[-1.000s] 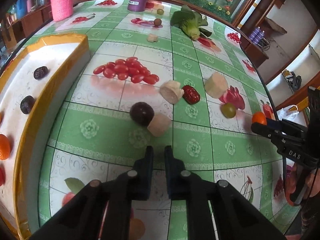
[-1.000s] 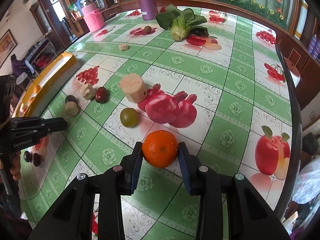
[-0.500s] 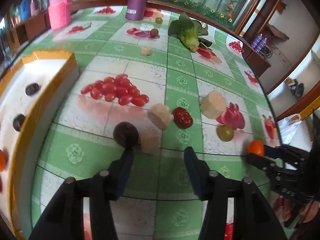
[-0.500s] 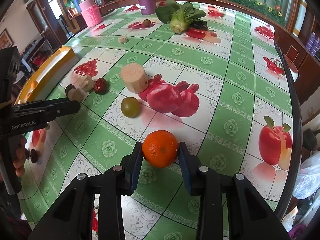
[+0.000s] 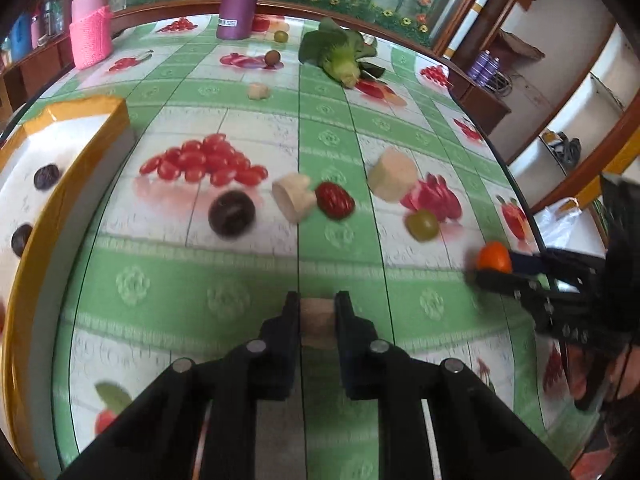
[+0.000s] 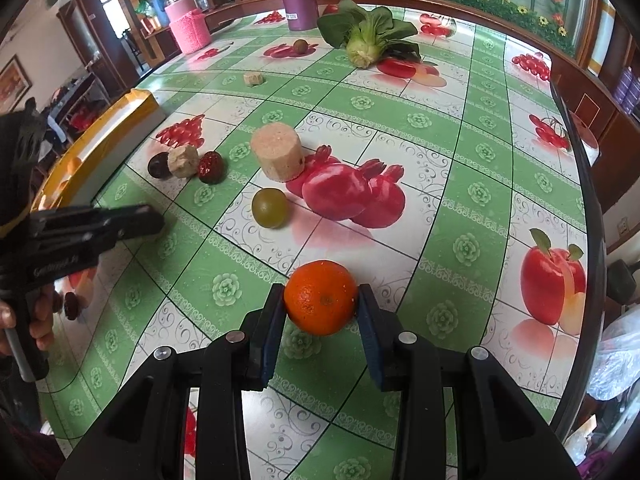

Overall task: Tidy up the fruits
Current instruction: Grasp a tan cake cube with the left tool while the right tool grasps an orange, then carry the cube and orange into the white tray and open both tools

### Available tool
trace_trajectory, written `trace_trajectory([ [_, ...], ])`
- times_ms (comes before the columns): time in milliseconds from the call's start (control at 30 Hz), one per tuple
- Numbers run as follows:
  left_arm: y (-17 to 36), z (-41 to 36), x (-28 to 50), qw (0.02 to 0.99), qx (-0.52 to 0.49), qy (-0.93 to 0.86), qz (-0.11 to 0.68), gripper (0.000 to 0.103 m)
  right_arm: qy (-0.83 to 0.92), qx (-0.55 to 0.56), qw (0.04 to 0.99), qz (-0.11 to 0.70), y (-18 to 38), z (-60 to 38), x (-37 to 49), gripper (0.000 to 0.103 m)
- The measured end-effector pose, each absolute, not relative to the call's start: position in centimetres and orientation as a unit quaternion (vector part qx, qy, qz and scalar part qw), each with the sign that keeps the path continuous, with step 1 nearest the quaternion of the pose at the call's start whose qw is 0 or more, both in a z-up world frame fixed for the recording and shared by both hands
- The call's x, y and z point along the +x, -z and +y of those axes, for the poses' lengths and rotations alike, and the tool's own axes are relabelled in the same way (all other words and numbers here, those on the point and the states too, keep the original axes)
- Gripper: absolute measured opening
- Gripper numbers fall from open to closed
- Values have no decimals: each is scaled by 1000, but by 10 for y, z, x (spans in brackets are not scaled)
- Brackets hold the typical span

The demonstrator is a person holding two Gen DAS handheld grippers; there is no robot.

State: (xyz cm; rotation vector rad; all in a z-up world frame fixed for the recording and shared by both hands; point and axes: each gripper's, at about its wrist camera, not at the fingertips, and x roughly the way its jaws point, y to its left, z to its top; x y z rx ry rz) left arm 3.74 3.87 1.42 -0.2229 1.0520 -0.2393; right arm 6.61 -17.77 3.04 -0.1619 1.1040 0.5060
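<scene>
Left tongs [image 5: 317, 322]: closed on a small beige chunk [image 5: 317, 326], the jaws having just been closing round it; the chunk sits squarely between the pads, lifted near the worktop's near edge
Right tongs [image 6: 320, 312]: narrow, gripping an orange [image 6: 321, 297] by its flanks; pads touch both sides, fruit held above the worktop [image 6: 460, 184]
Tray [image 5: 76, 168]: white, yellow-rimmed, along the worktop's left edge; dark plums [image 5: 46, 176] already lie in it
Step in hand: by my reading, carrying both loads to the tray
How to do it well: keep the grip on the chunk steady, since it looks crumbly and light; do not squeeze harder; clear the tray's raised rim before lowering; set it on a bare patch, apart from the plums; let go only once it rests
Orange: round and likely to roll; lower it fully before parting the pads
Left on the worktop: a dark plum [image 5: 231, 213], a second beige chunk [image 5: 294, 197], a red date [image 5: 334, 200], a big beige cylinder [image 5: 394, 175], a green fruit [image 5: 422, 225], all mid-worktop
Risk: two arms heading leftward may cross; send one in first
</scene>
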Motion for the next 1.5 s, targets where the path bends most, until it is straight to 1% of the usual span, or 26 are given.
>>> trace_trajectory([
  [67,-18,42,26,853,-113,120,495,19,-236,-76,820,516,-32,-179,64,35],
  [267,-28,46,-1,865,-78,106,485,20,-237,-75,824,509,-37,-177,54,35],
  [567,-43,78,-23,872,-107,103,467,19,-258,-108,822,496,-55,-134,37,35],
  [800,-58,117,-34,882,-127,83,445,19,-291,-129,818,479,-74,-74,37,35],
  [1100,-66,200,-42,891,-142,19,430,19,-355,-136,802,461,-94,26,49,34],
  [1333,-63,260,-28,890,-136,-25,435,19,-382,-142,786,465,-87,100,69,34],
  [1500,-56,282,2,884,-128,-34,449,20,-373,-148,786,469,-77,132,93,34],
])
